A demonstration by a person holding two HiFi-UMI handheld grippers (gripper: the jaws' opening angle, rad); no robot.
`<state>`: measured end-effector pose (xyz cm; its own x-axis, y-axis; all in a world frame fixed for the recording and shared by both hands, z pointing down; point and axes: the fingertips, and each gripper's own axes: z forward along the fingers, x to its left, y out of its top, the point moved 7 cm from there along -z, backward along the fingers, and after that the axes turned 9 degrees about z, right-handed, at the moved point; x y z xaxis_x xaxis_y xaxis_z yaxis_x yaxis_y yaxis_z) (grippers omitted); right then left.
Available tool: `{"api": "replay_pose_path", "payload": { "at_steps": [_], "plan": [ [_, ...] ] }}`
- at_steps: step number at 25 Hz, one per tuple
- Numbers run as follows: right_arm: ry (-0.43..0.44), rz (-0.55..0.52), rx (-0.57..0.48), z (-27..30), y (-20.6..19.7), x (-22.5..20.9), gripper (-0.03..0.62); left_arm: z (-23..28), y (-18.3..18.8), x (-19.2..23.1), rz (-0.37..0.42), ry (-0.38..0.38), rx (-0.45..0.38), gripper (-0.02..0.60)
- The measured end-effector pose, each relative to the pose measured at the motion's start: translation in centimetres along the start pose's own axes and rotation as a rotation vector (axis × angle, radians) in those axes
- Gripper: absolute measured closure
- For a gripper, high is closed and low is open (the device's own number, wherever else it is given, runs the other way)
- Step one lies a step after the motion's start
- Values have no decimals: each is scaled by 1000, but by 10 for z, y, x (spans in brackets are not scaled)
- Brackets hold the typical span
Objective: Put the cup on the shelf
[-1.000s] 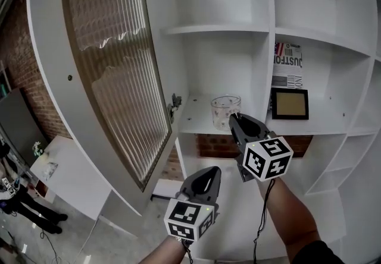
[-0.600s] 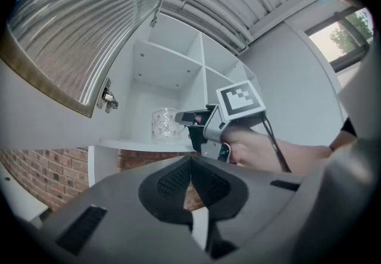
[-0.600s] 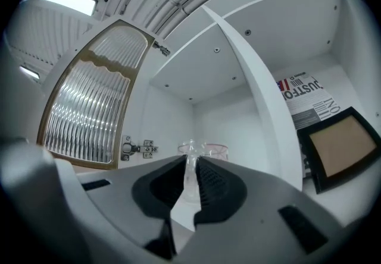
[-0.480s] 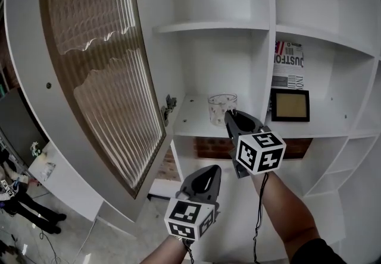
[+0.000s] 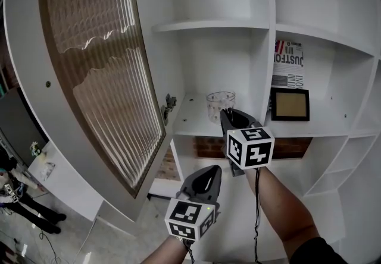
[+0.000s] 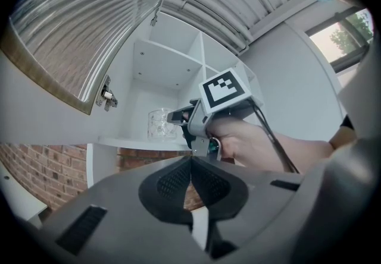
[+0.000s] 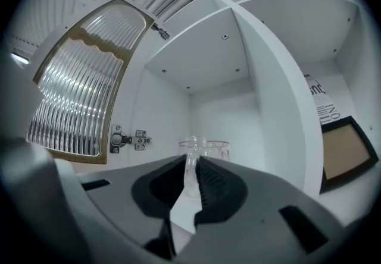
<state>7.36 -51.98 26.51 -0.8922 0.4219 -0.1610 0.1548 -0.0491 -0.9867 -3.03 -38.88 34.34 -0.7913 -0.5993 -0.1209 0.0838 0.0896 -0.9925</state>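
A clear glass cup (image 5: pixel 220 105) stands on the white shelf board (image 5: pixel 190 123), near the divider. My right gripper (image 5: pixel 227 116) reaches in level from the front, and its tips sit at the cup's near side. In the right gripper view the cup's glass wall (image 7: pixel 191 165) fills the narrow gap between the pads; the jaws have just been opening a little with the wall still between them. My left gripper (image 5: pixel 208 172) hangs lower, below the shelf, shut with nothing in it. In the left gripper view the cup (image 6: pixel 161 123) shows beyond the right gripper (image 6: pixel 174 117).
A ribbed-glass cabinet door (image 5: pixel 101 66) stands swung open at the left, its hinge (image 5: pixel 168 104) on the side wall. The compartment to the right holds a dark picture frame (image 5: pixel 290 104) and a printed sheet (image 5: pixel 289 57). A brick wall shows below the shelf.
My right gripper has shifted a little to the left and further in towards the shelf, and the cup has gone with it. The left gripper has stayed put.
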Motion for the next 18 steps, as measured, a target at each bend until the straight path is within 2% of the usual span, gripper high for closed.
{"api": "replay_pose_path", "payload": {
  "at_steps": [13,18],
  "plan": [
    [-73,-36,83,10,-12,8,546,-14,-1,2,-2,-28,6,575],
    [-92,-55,98,14,-14,12,510,-19,-2,2,-1,-37,12,575]
  ]
}}
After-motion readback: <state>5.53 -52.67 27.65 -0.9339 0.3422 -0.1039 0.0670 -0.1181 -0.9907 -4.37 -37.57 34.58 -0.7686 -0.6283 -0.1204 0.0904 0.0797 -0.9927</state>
